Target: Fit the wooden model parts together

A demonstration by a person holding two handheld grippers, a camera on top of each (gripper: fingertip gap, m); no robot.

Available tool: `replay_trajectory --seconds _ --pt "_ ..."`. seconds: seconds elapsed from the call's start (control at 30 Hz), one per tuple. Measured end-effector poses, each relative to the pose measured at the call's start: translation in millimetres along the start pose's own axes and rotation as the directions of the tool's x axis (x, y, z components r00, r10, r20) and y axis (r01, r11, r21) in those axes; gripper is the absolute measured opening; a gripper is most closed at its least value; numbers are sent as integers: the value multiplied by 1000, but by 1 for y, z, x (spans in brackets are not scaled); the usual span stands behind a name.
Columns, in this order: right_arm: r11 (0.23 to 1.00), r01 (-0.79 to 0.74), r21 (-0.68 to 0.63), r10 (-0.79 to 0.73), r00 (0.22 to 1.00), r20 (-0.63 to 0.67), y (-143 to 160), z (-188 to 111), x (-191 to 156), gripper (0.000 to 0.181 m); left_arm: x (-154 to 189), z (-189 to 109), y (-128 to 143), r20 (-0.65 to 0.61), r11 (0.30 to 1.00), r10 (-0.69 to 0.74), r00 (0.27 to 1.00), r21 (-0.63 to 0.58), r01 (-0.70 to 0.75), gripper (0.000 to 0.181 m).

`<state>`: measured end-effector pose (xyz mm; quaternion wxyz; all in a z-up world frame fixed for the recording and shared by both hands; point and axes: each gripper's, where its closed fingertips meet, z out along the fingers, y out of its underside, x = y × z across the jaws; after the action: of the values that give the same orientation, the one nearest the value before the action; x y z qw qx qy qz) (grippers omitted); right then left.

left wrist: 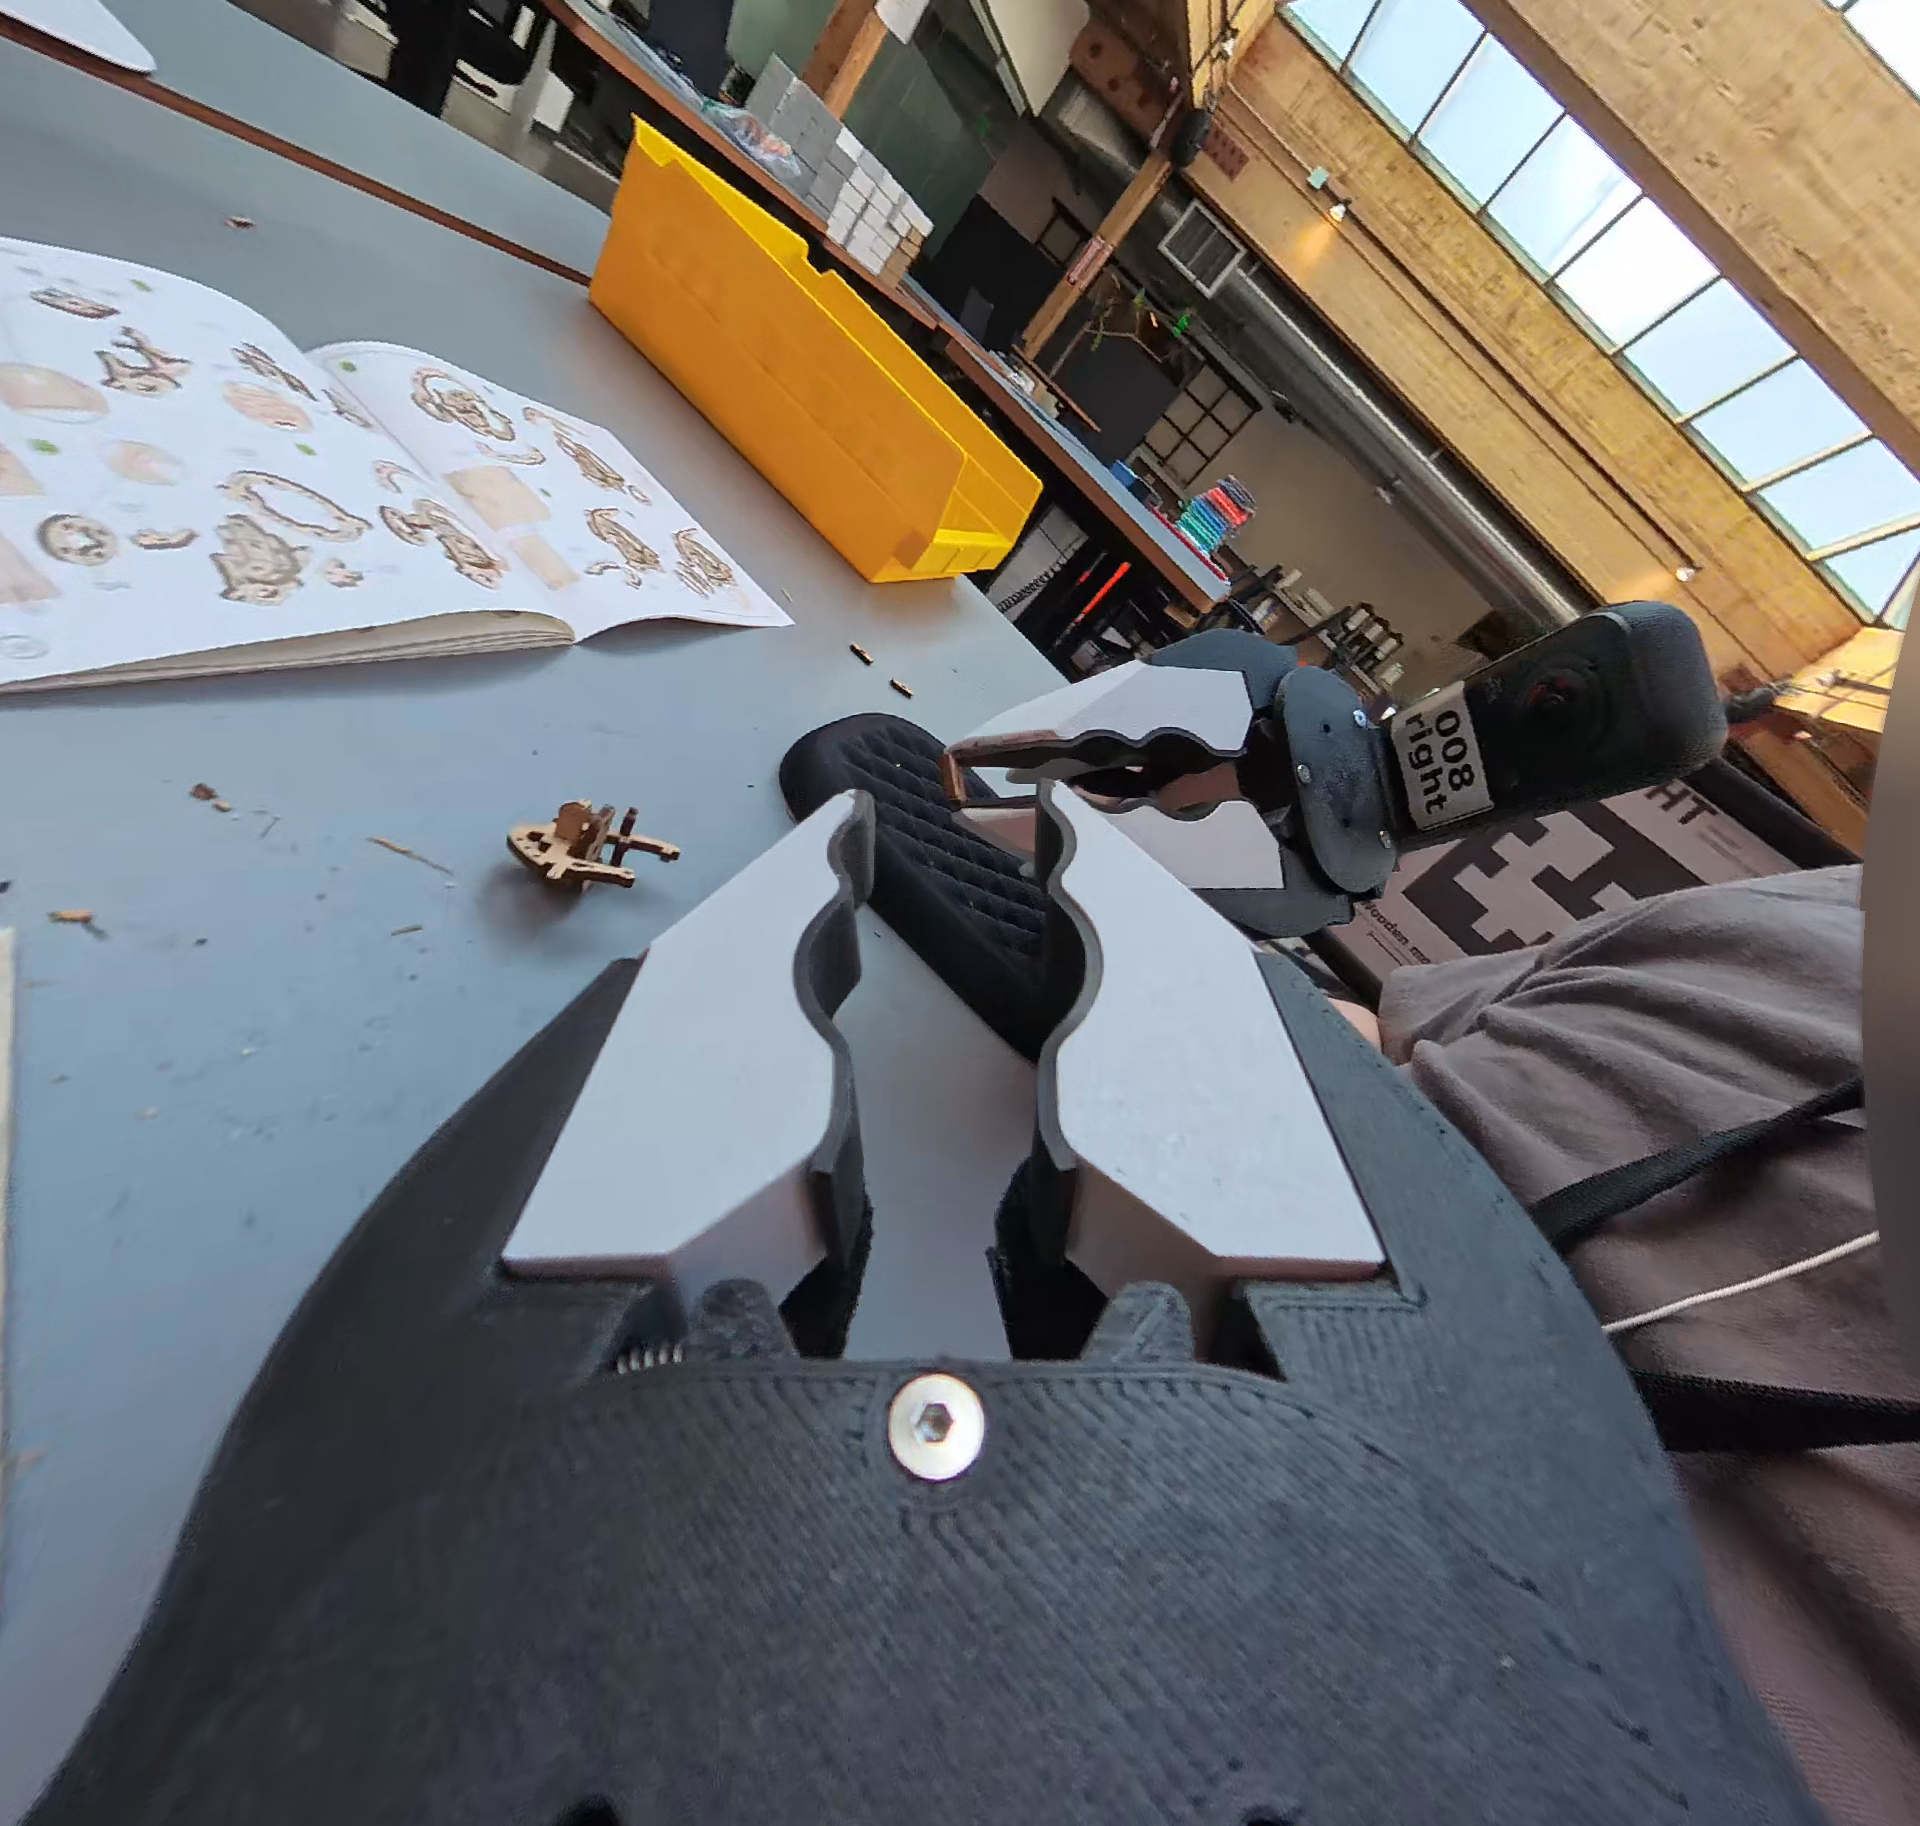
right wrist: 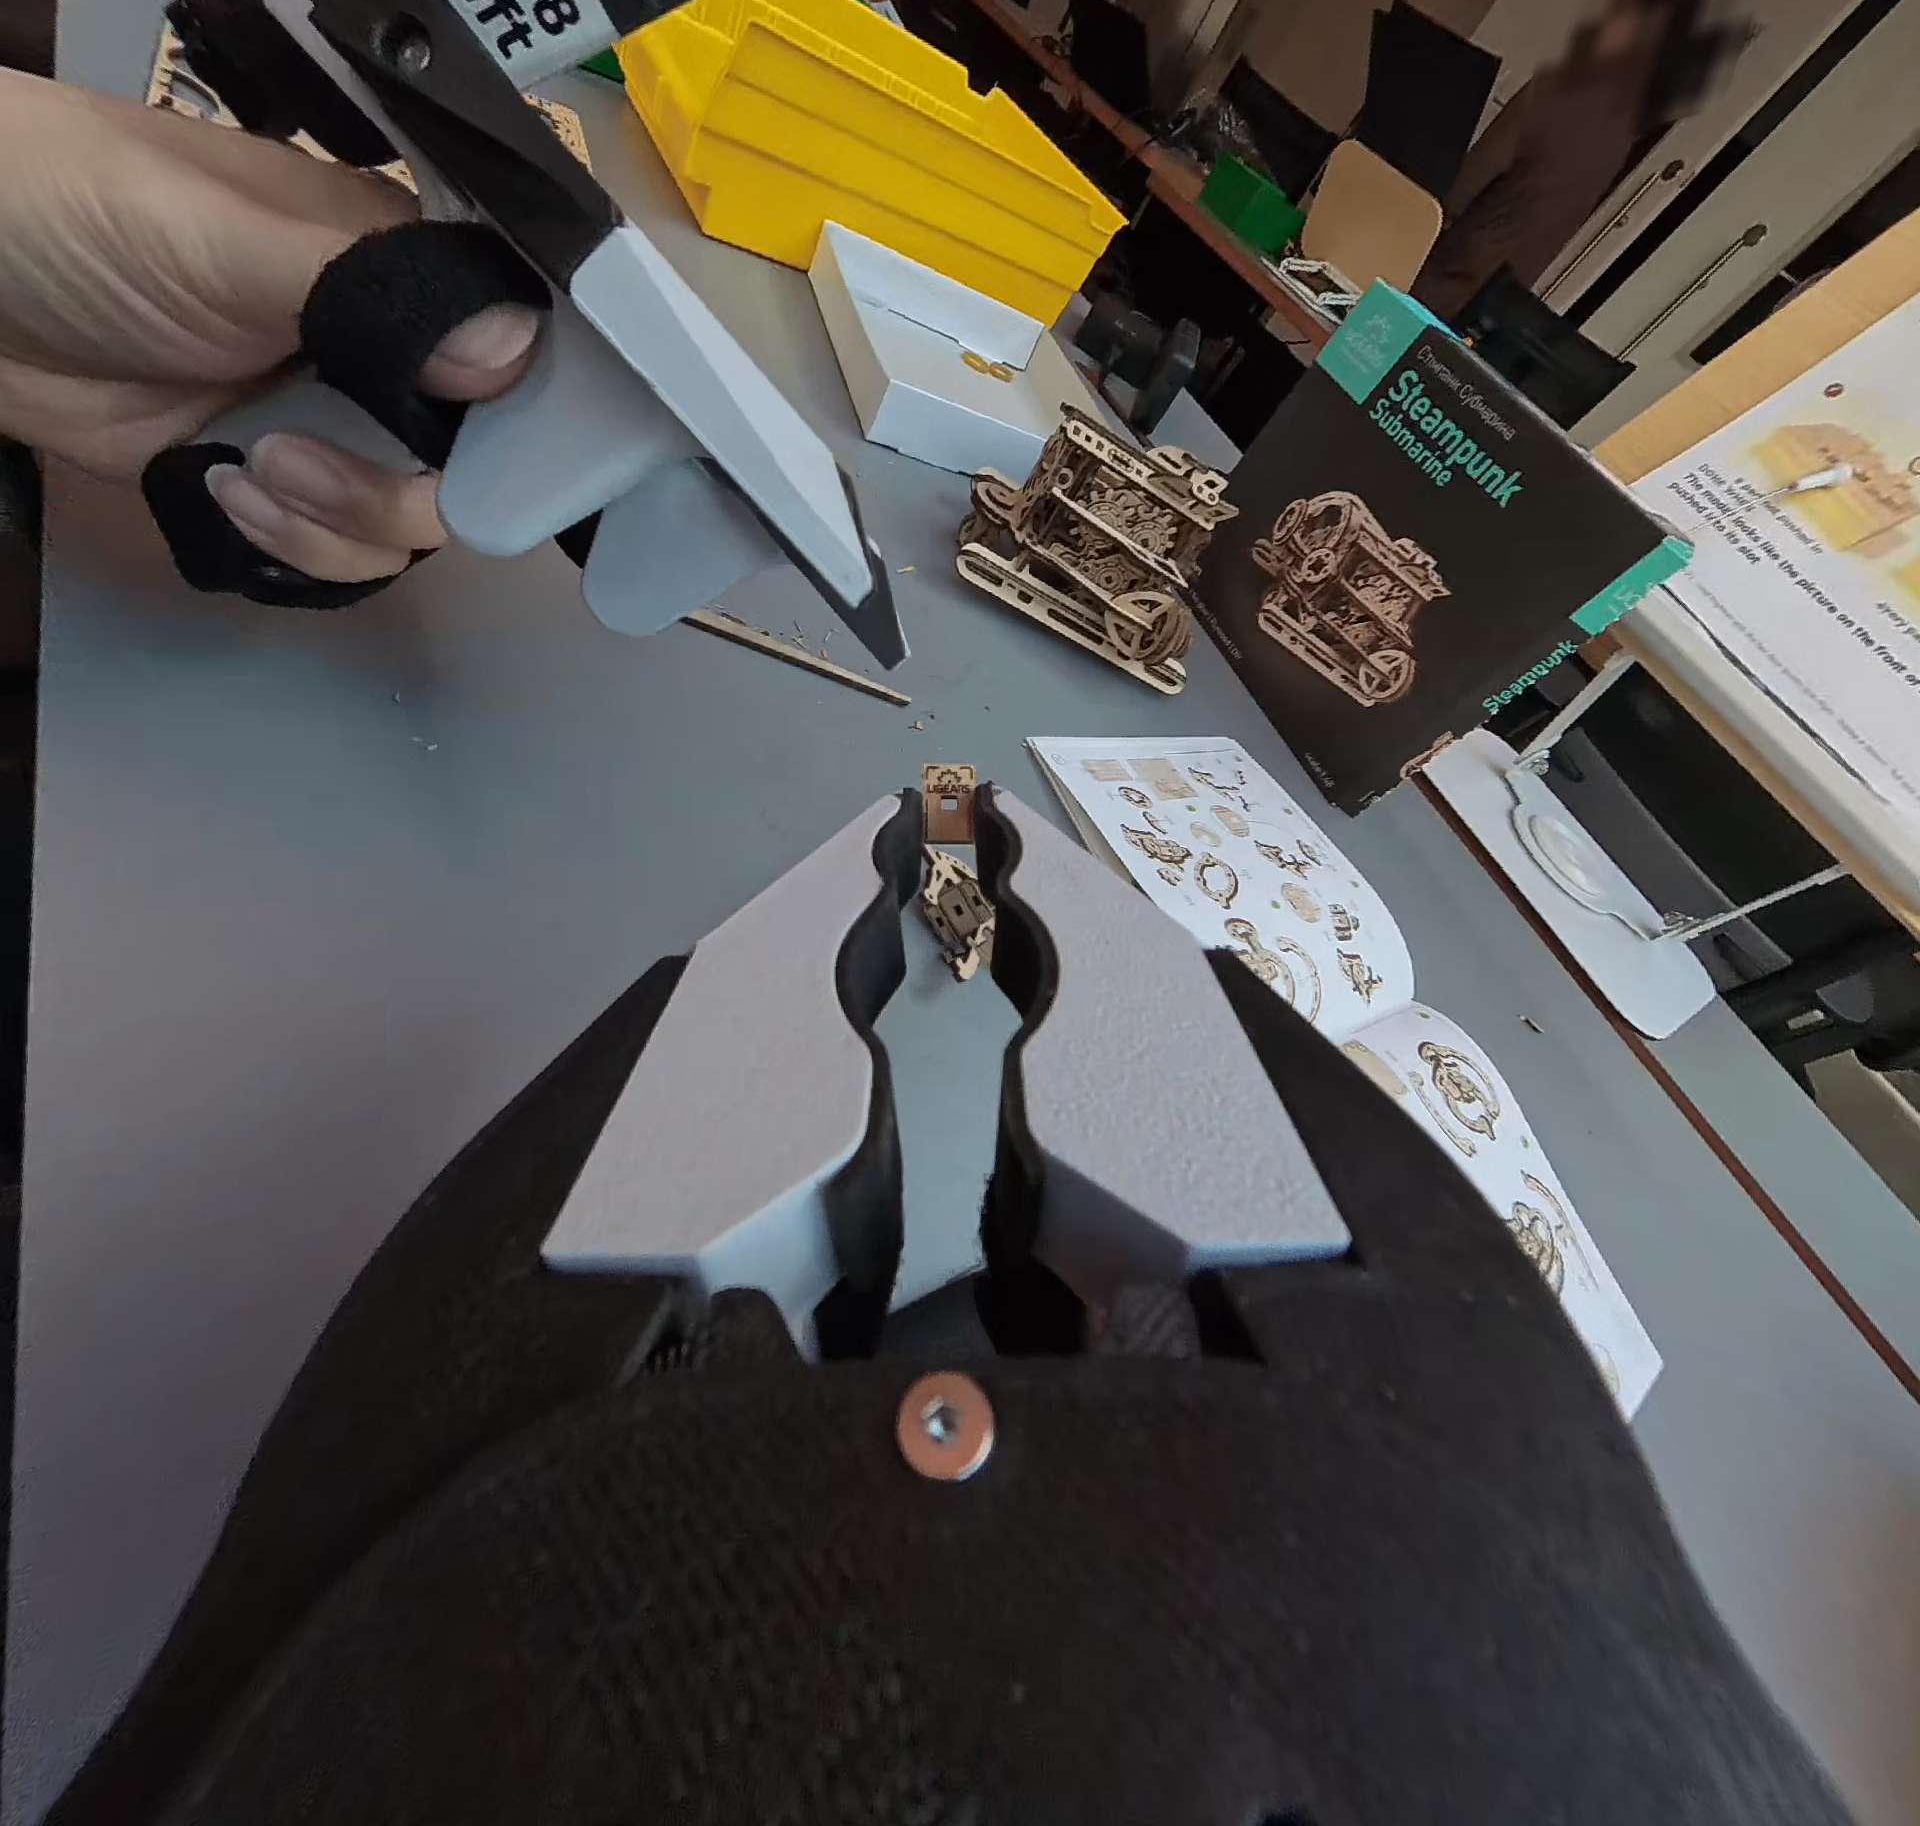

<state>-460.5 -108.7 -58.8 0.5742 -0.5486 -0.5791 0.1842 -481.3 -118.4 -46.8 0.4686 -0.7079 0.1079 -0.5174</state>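
Observation:
My right gripper is shut on a small flat wooden tag piece and holds it at its fingertips above the grey table. Below it, a small wooden sub-assembly lies on the table; it also shows in the left wrist view. My left gripper is open and empty, tilted over the table's near edge. In the left wrist view the right gripper hovers just beyond my left fingertips with the tag piece. The left gripper shows at upper left in the right wrist view, held by a hand.
A built wooden model stands beside its dark box. An open instruction booklet, a yellow bin, a white box and a thin wooden strip lie around. Wood crumbs dot the table. My two grippers' fingertips are within a few centimetres of each other.

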Motion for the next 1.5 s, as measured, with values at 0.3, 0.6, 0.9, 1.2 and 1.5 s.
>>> replay_trajectory --seconds 0.3,0.6,0.9,1.2,1.5 --pt "998 -50 23 51 998 -31 2 0 19 8 -1 24 -9 -74 997 -66 995 36 69 26" --pt "987 -153 58 156 986 -53 -4 -1 30 8 -8 22 -19 -110 951 -155 982 252 179 28" --pt "975 -197 101 200 979 -26 -19 2 31 8 -1 27 -20 -153 941 -156 976 276 194 28" --pt "995 -49 87 54 997 -53 -23 6 20 8 6 26 -20 -247 920 -229 942 261 292 2" --pt "946 -322 26 284 868 407 -28 -7 2 16 9 19 3 -184 989 -123 975 -108 104 0"
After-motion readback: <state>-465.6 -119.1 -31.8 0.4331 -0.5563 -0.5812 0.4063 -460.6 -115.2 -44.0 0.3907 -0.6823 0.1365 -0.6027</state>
